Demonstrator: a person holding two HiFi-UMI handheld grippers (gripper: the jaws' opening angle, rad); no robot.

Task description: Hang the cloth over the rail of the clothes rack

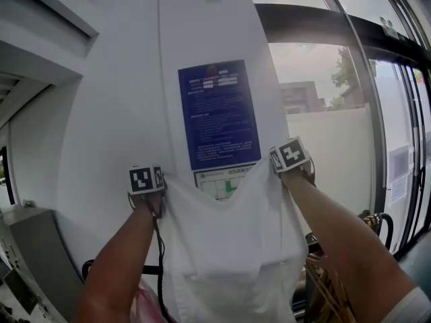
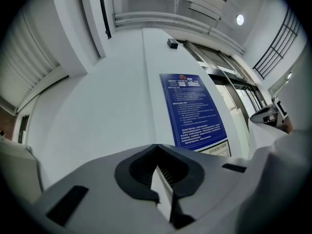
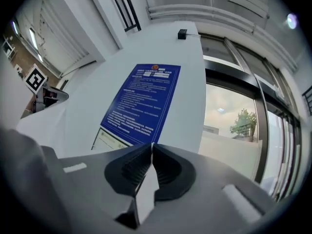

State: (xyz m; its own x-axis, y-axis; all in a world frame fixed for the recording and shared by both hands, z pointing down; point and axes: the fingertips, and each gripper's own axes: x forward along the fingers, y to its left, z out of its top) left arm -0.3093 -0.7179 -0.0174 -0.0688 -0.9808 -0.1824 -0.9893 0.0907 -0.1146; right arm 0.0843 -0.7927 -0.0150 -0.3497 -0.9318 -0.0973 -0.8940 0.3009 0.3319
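Observation:
A white cloth hangs spread in front of me, held up by its two top corners against a white pillar. My left gripper is shut on the cloth's left corner, which shows as a white edge pinched between the dark pads. My right gripper is shut on the right corner, a white fold between its pads. The right gripper is held higher than the left. A dark rail of the clothes rack shows low down, partly hidden behind the cloth and my left arm.
A white pillar with a blue notice stands straight ahead. Glass windows with dark frames fill the right side. A woven basket and dark tubing sit low right. A grey cabinet stands low left.

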